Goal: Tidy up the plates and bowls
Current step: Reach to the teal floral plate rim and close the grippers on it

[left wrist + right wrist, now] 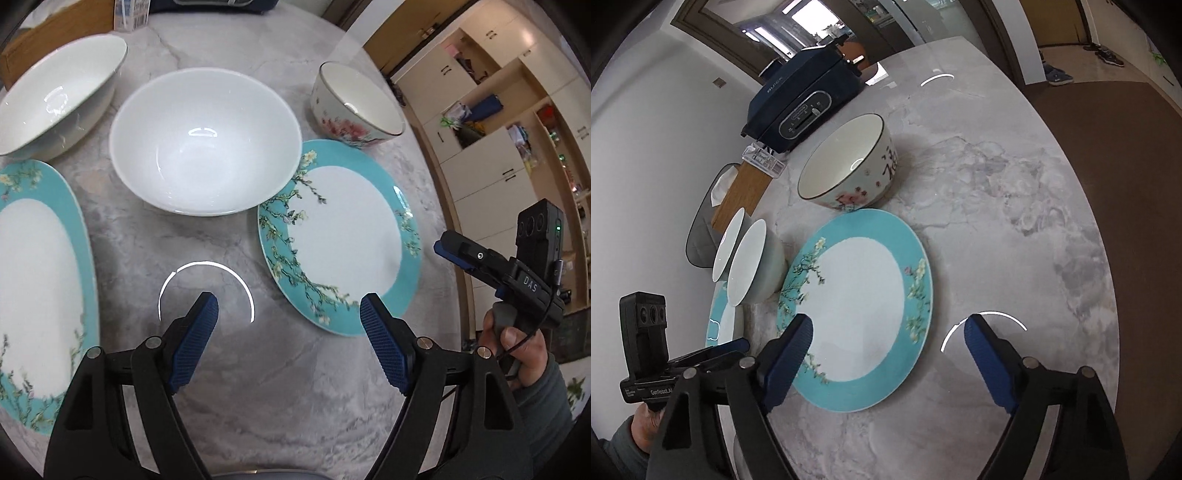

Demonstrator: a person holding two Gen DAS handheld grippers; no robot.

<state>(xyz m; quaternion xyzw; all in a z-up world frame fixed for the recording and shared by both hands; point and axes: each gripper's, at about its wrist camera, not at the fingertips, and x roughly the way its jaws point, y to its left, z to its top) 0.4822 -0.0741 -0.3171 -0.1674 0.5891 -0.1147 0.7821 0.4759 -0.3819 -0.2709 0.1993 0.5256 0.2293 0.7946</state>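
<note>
- Left gripper [288, 306]: jaws apart, nothing between them, over bare marble table [229, 406] at 6 o'clock in the left wrist view.
- Right gripper [886, 328]: jaws apart, empty; left finger over the near rim of a plate, right finger over bare marble.
- Teal-rimmed floral plate [343, 236]: flat on the table at 3 o'clock of the left view; at centre in the right view.
- Second teal-rimmed plate [33, 280]: at 9 o'clock of the left view, partly cut off by the frame edge.
- Plain white bowl [203, 144]: upright at 12 o'clock, between the two plates; whether it touches the right plate's rim cannot be told.
- Second white bowl [55, 96]: at 10 o'clock, beside the first.
- Pink-blossom bowl with dark rim [354, 107]: at 1 o'clock, just beyond the right plate.
- Dark blue countertop appliance [805, 99]: at 11 o'clock of the right view, table's far edge.
- Cabinet shelving [498, 122]: at 2 o'clock, off the table.
</note>
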